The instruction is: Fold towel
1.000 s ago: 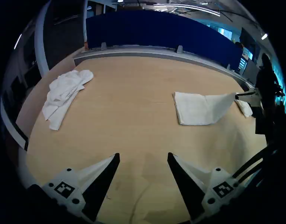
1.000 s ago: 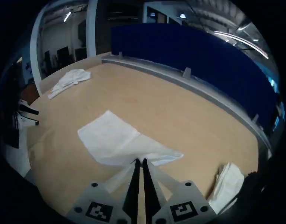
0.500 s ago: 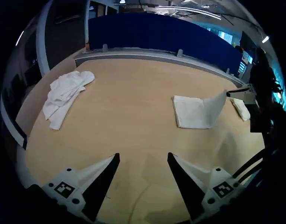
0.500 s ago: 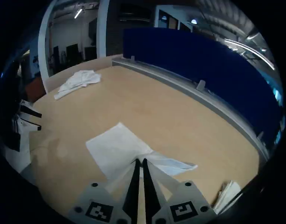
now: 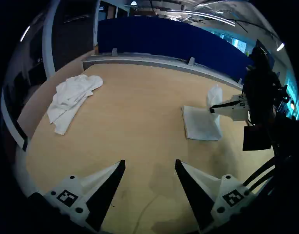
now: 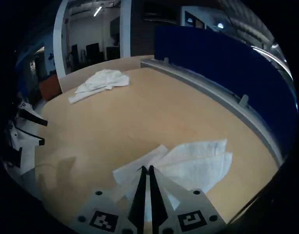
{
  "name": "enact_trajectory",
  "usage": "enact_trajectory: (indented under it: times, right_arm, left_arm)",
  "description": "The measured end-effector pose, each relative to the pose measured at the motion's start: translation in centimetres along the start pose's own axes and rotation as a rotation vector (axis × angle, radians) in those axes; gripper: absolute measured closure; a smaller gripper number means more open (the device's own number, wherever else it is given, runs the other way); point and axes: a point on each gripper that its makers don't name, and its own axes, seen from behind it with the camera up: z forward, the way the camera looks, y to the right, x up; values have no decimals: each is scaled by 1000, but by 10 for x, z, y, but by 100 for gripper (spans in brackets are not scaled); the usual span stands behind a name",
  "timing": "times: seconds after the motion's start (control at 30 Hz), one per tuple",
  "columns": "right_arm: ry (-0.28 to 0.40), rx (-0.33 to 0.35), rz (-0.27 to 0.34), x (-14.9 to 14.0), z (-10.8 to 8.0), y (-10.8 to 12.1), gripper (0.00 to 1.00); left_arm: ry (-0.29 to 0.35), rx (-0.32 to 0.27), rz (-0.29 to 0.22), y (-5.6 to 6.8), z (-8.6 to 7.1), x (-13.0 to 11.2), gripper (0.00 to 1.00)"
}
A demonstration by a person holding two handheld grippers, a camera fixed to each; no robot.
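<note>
At the bottom of the left gripper view, our left tool (image 5: 149, 161) hovers over the bare wooden surface (image 5: 141, 101) with its fingers wide apart and nothing between them. In the right gripper view, our right tool (image 6: 147, 168) is clenched on one edge of the white towel (image 6: 188, 165), at the bottom centre of the frame. The rest of the towel lies flat on the surface just beyond the tips, toward the lower right. In the left gripper view, at the middle right, this pinched edge stands up above the flat part.

We judge that the fold is about half done. The cloth already shows layers on its far side, and the lifted edge is not yet laid down. What is left is to lay it on the flat part, release it, and perhaps smooth it.

Farther away, in the upper left, a crumpled heap of white cloth (image 5: 73, 97) lies untouched, and behind it is a blue partition (image 5: 168, 37).
</note>
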Motion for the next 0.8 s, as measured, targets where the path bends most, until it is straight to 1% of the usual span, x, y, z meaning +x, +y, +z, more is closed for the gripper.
enact_trajectory:
  times: [0.07, 0.17, 0.23, 0.3, 0.43, 0.57, 0.63, 0.7, 0.8]
  right_arm:
    - [-18, 29, 7, -9, 16, -14, 94]
    - [-63, 59, 30, -29, 36, -29, 94]
    - [-84, 68, 40, -39, 43, -33, 94]
    - [-95, 74, 47, -45, 46, -35, 94]
    - [-87, 75, 53, -44, 42, -34, 92]
    - [-74, 64, 57, -40, 35, -31, 77]
    - [-67, 58, 58, -39, 29, -29, 57]
    - [-61, 51, 59, -39, 23, -27, 38]
    - [-55, 34, 59, -41, 13, -22, 20]
  left_arm:
    - [-2, 1, -2, 0, 0, -2, 5]
    - [-5, 6, -4, -2, 0, -5, 5]
    - [-7, 7, -5, -3, 0, -6, 5]
    - [-7, 8, -8, -4, 0, -7, 5]
    - [-9, 5, -14, -5, 1, -7, 5]
    - [-10, 6, -13, -7, 2, -7, 5]
    - [-10, 6, -13, -7, 2, -6, 5]
    - [-10, 5, -12, -7, 1, -5, 5]
    - [-9, 3, -12, -7, 1, -4, 5]
